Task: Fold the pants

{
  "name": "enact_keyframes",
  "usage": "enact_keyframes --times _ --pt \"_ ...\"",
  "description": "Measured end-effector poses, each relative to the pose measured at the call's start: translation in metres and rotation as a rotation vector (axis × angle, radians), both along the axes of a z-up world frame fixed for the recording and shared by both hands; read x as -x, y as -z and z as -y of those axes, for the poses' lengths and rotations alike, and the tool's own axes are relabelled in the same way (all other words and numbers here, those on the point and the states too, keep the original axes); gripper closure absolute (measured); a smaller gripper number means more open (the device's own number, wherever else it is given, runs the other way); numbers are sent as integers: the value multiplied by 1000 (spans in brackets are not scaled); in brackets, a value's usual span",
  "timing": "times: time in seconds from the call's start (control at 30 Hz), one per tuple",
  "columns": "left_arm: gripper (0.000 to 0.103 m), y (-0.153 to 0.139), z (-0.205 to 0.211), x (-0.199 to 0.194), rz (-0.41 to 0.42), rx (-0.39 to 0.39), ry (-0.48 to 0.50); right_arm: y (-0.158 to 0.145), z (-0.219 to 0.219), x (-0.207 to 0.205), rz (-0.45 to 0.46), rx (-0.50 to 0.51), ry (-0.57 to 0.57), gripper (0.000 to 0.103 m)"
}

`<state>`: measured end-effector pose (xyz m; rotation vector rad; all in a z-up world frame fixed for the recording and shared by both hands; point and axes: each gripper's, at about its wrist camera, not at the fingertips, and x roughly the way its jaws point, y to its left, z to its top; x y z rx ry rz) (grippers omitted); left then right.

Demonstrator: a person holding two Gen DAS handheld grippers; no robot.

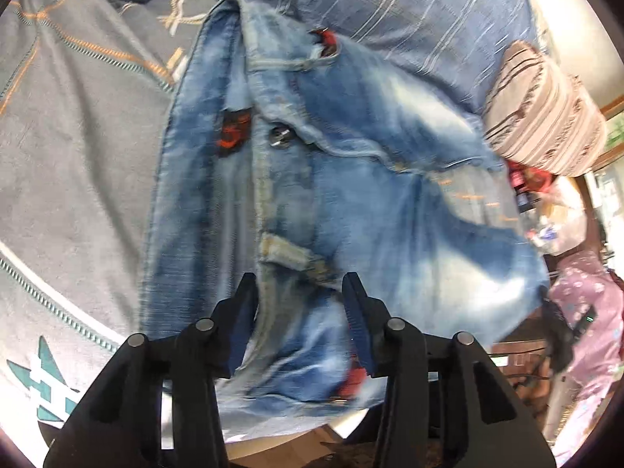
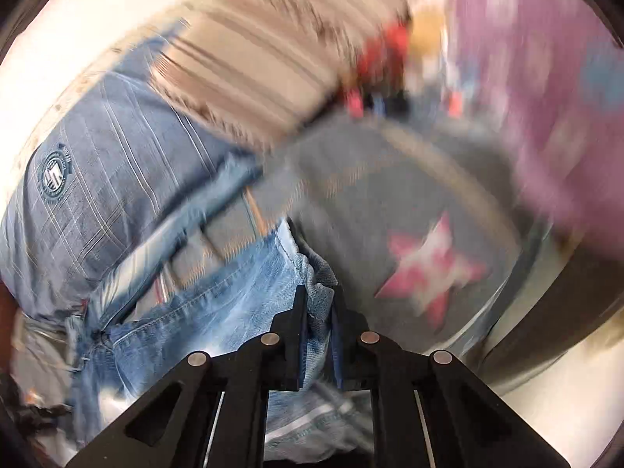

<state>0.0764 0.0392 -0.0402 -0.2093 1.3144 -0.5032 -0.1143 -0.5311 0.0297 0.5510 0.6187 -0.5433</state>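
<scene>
Faded blue jeans (image 1: 331, 156) lie waist-up on a grey bed cover (image 1: 78, 156), their metal button (image 1: 279, 136) and fly showing. My left gripper (image 1: 300, 277) hangs over the crotch seam. Its jaws stand apart with loose denim bunched between them, and the pads do not press on it. In the blurred right wrist view, my right gripper (image 2: 319, 292) is shut on a folded edge of the jeans (image 2: 202, 312), which trail off to the left below it.
A blue striped cloth (image 1: 390, 7) (image 2: 97, 175) lies beyond the jeans, with a beige striped pillow (image 1: 542, 109) (image 2: 253, 58) beside it. Purple flowered fabric (image 1: 589, 304) (image 2: 546, 97) and clutter sit at the right. The cover bears a pink star (image 2: 429, 269).
</scene>
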Motion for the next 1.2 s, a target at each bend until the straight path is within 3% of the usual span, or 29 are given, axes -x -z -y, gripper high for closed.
enact_keyframes --times 0.07,0.2,0.33,0.43,0.5,0.57,0.67,0.77,0.93,1.1,1.2 --pt "64 15 -1 -1 -42 -13 -7 3 0 6 -52 25 22 94" --pt "65 20 -5 1 -42 3 -15 57 8 3 -228 -51 49 93" --pt "65 11 -14 9 -24 -10 18 63 10 3 -295 -59 80 80" --pt "65 -12 -26 11 45 7 26 33 9 12 -257 -4 116 79" --pt "62 -29 -27 2 90 13 20 10 8 14 -186 31 100 70" --pt "49 -46 -24 -16 129 17 2 -13 4 1 -102 44 33 50" --pt "43 -56 -14 -57 133 24 -50 -34 4 -44 -4 -2 -108 45" --pt "43 -52 -6 -100 66 44 -106 -44 14 -103 50 -86 -200 45" --pt "43 -44 7 -152 -14 40 -217 -48 35 -227 7 -110 -285 45" --pt "42 -34 2 -186 -61 64 -308 -32 26 -320 -114 65 -324 45" --pt "39 -21 -1 -203 -102 77 -364 -11 9 -366 -242 245 -348 45"
